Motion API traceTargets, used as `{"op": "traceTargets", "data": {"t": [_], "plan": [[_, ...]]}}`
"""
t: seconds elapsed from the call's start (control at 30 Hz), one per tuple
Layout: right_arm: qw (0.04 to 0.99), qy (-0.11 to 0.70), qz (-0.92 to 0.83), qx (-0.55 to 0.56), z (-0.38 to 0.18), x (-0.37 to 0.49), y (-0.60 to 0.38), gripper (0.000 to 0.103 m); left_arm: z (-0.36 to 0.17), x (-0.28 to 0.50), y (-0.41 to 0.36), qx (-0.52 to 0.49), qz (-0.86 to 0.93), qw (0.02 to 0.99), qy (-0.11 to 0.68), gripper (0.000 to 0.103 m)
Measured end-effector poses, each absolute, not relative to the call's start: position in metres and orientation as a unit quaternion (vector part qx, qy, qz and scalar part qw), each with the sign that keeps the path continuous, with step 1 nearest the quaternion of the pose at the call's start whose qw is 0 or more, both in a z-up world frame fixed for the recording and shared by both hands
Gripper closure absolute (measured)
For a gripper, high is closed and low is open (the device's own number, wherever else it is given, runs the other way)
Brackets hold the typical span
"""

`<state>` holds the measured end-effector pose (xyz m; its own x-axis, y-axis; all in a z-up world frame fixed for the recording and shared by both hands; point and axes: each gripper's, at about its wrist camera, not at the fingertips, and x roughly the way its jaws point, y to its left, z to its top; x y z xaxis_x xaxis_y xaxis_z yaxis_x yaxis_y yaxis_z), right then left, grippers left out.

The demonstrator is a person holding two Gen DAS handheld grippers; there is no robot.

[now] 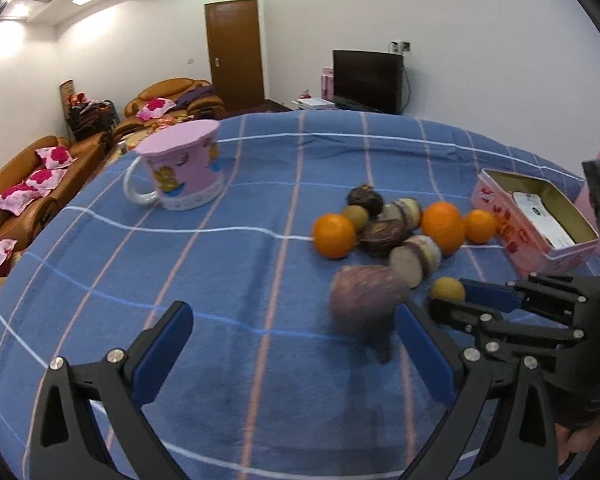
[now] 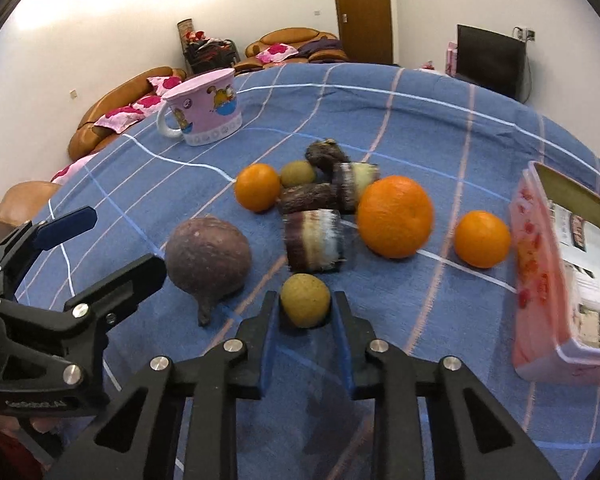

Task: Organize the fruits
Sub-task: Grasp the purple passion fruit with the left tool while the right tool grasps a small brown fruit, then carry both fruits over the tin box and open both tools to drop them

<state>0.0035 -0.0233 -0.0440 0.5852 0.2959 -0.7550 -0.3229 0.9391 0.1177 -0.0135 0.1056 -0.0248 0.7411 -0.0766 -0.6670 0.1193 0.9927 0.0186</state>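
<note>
My right gripper is shut on a small yellow-brown round fruit, which rests on the blue checked cloth. The same fruit shows in the left wrist view, pinched at that gripper's tips. My left gripper stands open and wide. A blurred dark purple round fruit with a stem lies just inside its right finger, not gripped. Seen from the right wrist, this purple fruit sits beside the left gripper.
Beyond lie three oranges, several purple-and-white cane pieces and another small yellowish fruit. An open pink tin box stands at the right. A pink mug stands far left.
</note>
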Motion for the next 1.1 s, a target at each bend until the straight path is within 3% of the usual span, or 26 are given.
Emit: {"op": "traceTargets", "data": {"t": [0.13, 0.4, 0.47, 0.63, 0.87, 1.1], "plan": [[0.899, 0.402, 0.17, 0.032, -0.03, 0.0, -0.053, 0.076, -0.029, -0.002, 0.088, 0.042, -0.051, 0.927, 0.368, 0.001], [0.908, 0.38, 0.163, 0.06, -0.018, -0.002, -0.074, 0.076, -0.04, 0.013, 0.072, 0.04, -0.072, 0.918, 0.388, 0.015], [0.91, 0.377, 0.165, 0.058, -0.017, -0.003, -0.073, 0.076, -0.043, 0.016, 0.069, 0.041, -0.088, 0.912, 0.398, 0.028], [0.911, 0.375, 0.166, 0.053, -0.018, -0.004, -0.068, 0.076, -0.05, 0.03, 0.071, 0.013, -0.091, 0.898, 0.431, 0.049], [0.916, 0.365, 0.161, 0.053, -0.014, -0.008, -0.074, 0.076, -0.047, 0.028, 0.079, -0.006, -0.081, 0.902, 0.423, 0.05], [0.939, 0.318, 0.122, 0.043, 0.005, -0.02, -0.097, 0.076, -0.026, 0.009, 0.066, 0.005, -0.071, 0.931, 0.357, 0.05]]}}
